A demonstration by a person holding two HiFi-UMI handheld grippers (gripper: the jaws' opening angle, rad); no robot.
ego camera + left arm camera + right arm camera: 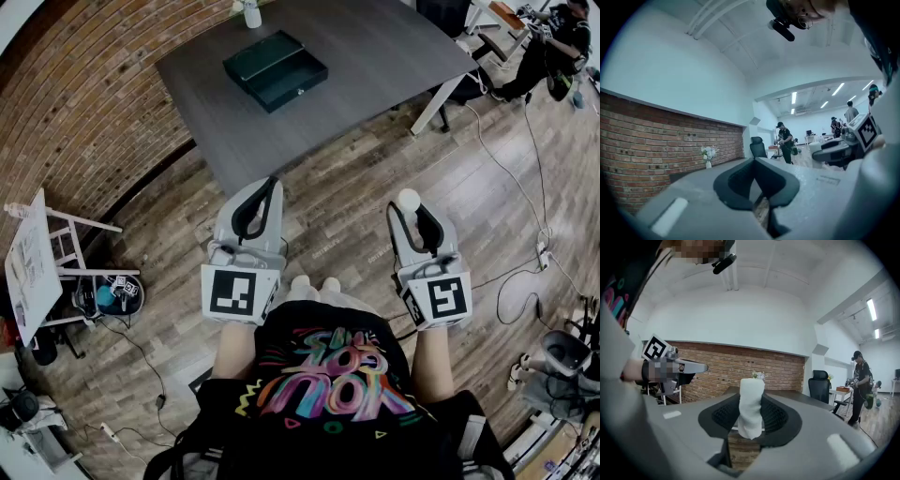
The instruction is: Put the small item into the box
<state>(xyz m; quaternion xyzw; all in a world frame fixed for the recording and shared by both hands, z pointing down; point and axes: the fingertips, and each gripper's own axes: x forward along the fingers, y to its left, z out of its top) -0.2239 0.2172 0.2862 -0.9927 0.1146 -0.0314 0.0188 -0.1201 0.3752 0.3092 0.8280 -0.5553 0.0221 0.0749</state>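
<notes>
Both point forward at waist height. The left gripper (271, 186) seems closed and empty. The right gripper (411, 208) clamps a small white item (751, 411).

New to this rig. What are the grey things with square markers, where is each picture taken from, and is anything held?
A person holds a hand-worked gripper in each hand; the marker cubes are part of them. One camera sits on the head looking down; one rides on each gripper. Ahead, a table carries an open dark box and a vase. The right gripper clamps a small white item between its fingers; the left gripper is shut, empty.
</notes>
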